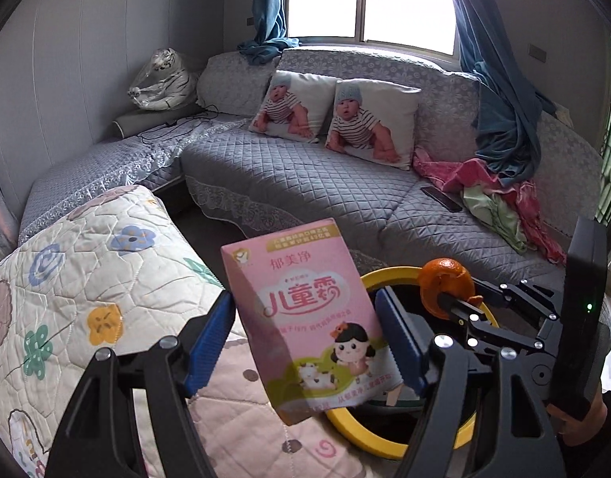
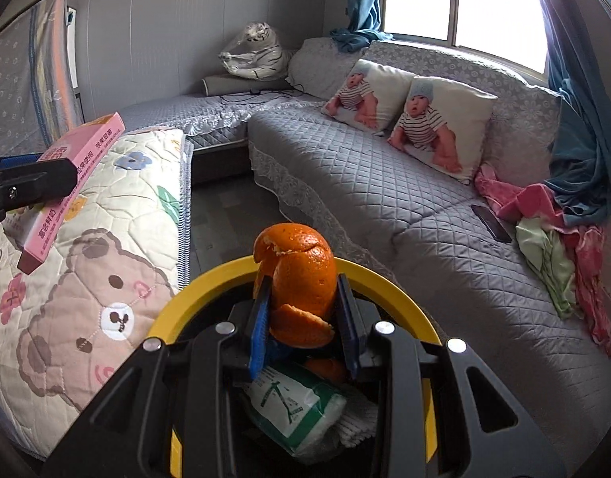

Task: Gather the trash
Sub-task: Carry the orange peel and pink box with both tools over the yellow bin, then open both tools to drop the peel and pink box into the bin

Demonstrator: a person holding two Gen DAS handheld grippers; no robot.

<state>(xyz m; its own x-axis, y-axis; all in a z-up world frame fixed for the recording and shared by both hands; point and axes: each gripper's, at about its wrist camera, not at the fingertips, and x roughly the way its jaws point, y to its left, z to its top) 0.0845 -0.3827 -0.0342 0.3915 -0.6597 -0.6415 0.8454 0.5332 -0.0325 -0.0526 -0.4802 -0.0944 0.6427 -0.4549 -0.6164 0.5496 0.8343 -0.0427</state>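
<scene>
A pink carton printed with Chinese characters and a cartoon girl is clamped between the blue pads of the left gripper, held tilted in the air above the right-hand edge of a cartoon-print quilt covering the table. In the right wrist view the same carton appears at far left, pinched by the black finger of that gripper over the quilt.

Just right of the quilt's edge, a yellow-rimmed trash bin stands on the floor, its black interior open. The right gripper is closed on a curl of orange peel held directly over the bin's opening. Its own camera shows the orange peel squeezed between the blue pads of the right gripper, with the bin's yellow rim ringing the scene below. Inside the bin lie a crumpled white-and-green wrapper and more peel.

Behind, a grey quilted sofa carries two baby-print cushions, a dark phone and pink and green clothes near its right end. A plastic-wrapped toy tiger sits in the far left corner.
</scene>
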